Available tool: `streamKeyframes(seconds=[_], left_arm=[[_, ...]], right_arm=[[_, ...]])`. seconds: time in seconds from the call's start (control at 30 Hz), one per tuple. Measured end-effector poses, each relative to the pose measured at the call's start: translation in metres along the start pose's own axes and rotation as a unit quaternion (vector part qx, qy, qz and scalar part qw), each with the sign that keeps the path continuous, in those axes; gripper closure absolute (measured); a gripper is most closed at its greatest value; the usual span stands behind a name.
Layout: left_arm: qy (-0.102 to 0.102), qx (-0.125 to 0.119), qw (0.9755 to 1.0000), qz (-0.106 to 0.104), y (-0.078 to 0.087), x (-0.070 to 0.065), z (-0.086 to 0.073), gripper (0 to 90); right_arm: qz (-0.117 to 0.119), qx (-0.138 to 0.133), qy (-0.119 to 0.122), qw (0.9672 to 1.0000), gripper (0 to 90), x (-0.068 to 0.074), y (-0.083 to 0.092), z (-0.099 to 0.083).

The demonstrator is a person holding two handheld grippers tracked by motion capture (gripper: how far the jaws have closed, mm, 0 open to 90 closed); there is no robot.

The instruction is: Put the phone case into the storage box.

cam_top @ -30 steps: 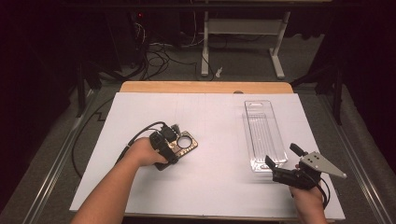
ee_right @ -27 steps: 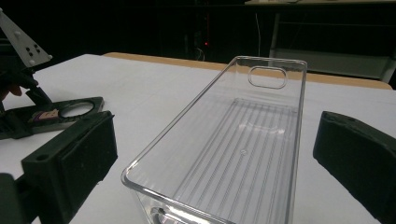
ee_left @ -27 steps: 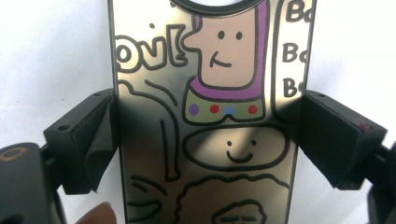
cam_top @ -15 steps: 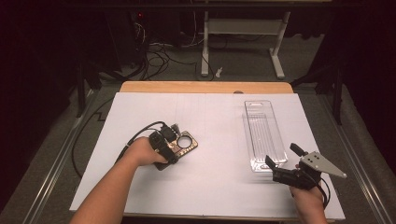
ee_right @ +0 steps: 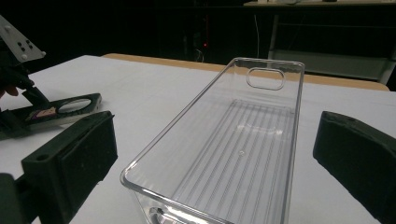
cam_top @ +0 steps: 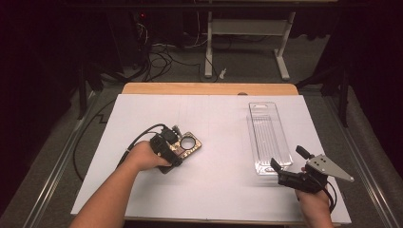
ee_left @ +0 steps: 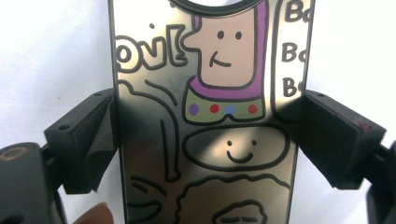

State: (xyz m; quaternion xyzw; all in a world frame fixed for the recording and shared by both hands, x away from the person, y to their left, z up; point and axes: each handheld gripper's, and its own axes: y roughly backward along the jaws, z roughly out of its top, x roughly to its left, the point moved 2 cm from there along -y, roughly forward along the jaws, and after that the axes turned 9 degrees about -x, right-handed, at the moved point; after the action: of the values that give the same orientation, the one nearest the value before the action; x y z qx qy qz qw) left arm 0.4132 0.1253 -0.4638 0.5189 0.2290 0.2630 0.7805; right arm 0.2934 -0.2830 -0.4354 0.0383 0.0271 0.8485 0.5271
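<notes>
1. Glossy, cartoon-printed card with a round hole at its far end lies flat on the white table, well left of the clear plastic bin.
2. The left gripper clamps the card's long edges between its jaws.
3. At the bin's near end, the right gripper holds its jaws wide, flanking that end without touching it.

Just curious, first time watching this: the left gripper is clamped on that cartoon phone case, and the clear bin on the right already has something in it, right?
Not quite. The clear bin is empty, as the right gripper view shows. The left gripper is indeed clamped on the cartoon phone case.
</notes>
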Motion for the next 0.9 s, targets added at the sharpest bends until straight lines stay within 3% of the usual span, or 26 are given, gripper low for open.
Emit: streamKeyframes(seconds=[0.3,0.43,0.63,0.77,0.83,0.9], left_arm=[[0.018,-0.03,0.9993,-0.008,0.007,-0.002,-0.007,13.3],[0.027,-0.058,0.9979,-0.005,0.013,-0.004,-0.011,13.2],[0.036,-0.101,0.9942,-0.007,0.023,-0.006,-0.019,13.2],[0.053,-0.137,0.9891,-0.014,0.026,-0.005,-0.028,13.2],[0.05,-0.153,0.987,-0.001,0.029,-0.005,-0.032,13.2],[0.058,-0.168,0.984,-0.003,0.032,-0.005,-0.037,13.2]], right_arm=[[-0.001,0.001,0.001,1.0,0.2,-0.001,-0.001,0.0],[0.0,-0.001,0.002,1.0,0.2,0.0,0.001,0.0],[-0.003,-0.004,0.002,1.0,0.2,0.0,0.003,0.001],[-0.004,-0.005,0.002,1.0,0.2,0.0,0.003,0.002],[-0.004,-0.003,0.002,1.0,0.2,0.0,0.002,0.001],[-0.003,-0.002,0.004,1.0,0.2,0.0,0.002,0.001]])
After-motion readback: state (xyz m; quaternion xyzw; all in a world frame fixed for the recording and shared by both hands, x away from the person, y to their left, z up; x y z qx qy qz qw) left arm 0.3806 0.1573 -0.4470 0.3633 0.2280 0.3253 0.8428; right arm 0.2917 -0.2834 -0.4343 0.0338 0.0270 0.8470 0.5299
